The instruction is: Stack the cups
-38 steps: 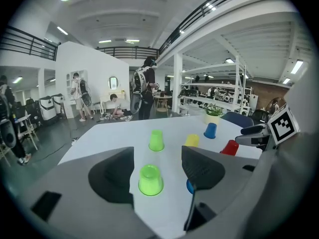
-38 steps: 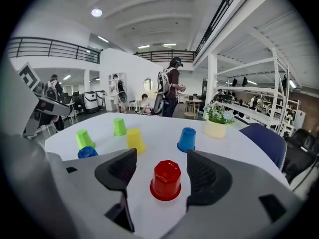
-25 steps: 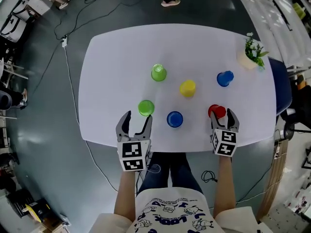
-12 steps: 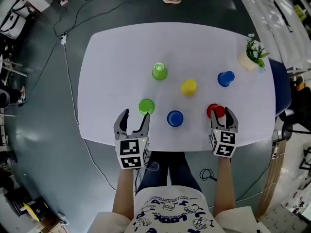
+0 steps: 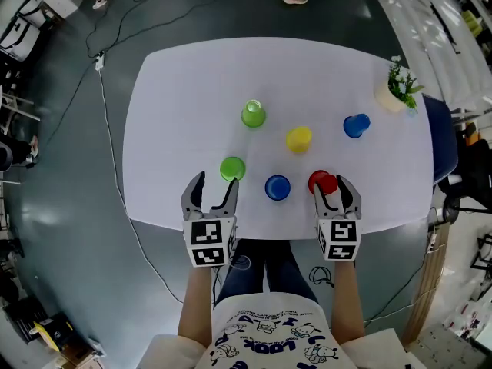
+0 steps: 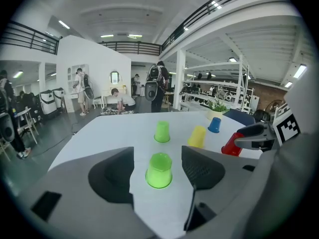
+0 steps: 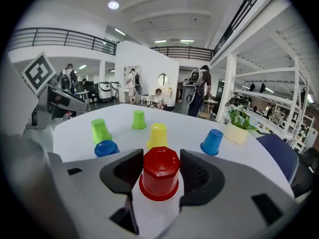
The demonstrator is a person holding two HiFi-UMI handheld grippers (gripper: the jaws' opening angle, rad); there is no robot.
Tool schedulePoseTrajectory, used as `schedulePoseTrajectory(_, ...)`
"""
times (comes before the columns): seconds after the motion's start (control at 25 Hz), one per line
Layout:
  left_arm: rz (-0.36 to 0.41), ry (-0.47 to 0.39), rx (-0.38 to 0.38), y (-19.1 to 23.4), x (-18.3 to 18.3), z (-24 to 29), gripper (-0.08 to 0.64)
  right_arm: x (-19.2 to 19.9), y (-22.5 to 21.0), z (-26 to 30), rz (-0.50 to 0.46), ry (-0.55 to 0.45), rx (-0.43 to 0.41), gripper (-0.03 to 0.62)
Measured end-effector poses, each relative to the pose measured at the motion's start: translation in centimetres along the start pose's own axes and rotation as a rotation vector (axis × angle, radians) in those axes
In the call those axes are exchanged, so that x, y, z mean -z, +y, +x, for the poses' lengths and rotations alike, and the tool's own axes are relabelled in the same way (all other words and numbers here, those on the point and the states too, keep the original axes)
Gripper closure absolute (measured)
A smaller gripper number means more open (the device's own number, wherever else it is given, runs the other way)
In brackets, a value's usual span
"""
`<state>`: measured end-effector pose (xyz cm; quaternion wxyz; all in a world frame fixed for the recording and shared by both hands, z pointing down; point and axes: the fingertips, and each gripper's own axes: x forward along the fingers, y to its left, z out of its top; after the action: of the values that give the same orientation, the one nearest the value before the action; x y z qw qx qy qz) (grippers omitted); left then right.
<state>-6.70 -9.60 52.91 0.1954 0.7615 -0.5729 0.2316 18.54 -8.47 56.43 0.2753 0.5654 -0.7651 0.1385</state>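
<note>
Several upside-down cups stand on the white table (image 5: 184, 91). My right gripper (image 5: 327, 186) is shut on a red cup (image 5: 323, 181); its jaws have just been closing round that cup, and the pads press its sides (image 7: 160, 173). In the left gripper view the red cup (image 6: 231, 144) leans a little. A blue cup (image 5: 277, 187) stands just left of it. My left gripper (image 5: 217, 184) is open near the table's front edge, with a light green cup (image 6: 159, 170) a little ahead of its jaws and untouched.
Further back stand a yellow cup (image 5: 298, 139), a second green cup (image 5: 253, 114) and a second blue cup (image 5: 355, 125). A potted plant (image 5: 396, 87) sits at the table's far right corner. People and cables are on the floor beyond.
My right gripper has moved left along the table's front edge with the red cup in it, towards the near blue cup. The left gripper has stayed put.
</note>
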Motion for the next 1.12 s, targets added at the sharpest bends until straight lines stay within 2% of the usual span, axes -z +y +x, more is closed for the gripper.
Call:
schedulePoseTrajectory(0.44, 0.006, 0.007, 0.002, 0.4, 0.7, 0.0, 0.264, 1.6, 4.1, 0.9, -0.012, 0.041, -0.08, 0.35)
schedulePoseTrajectory(1.12, 0.01, 0.03, 0.03, 0.2, 1.2, 1.5, 0.264, 2.2, 5.4, 1.5, -0.012, 0.049, -0.083, 0.348)
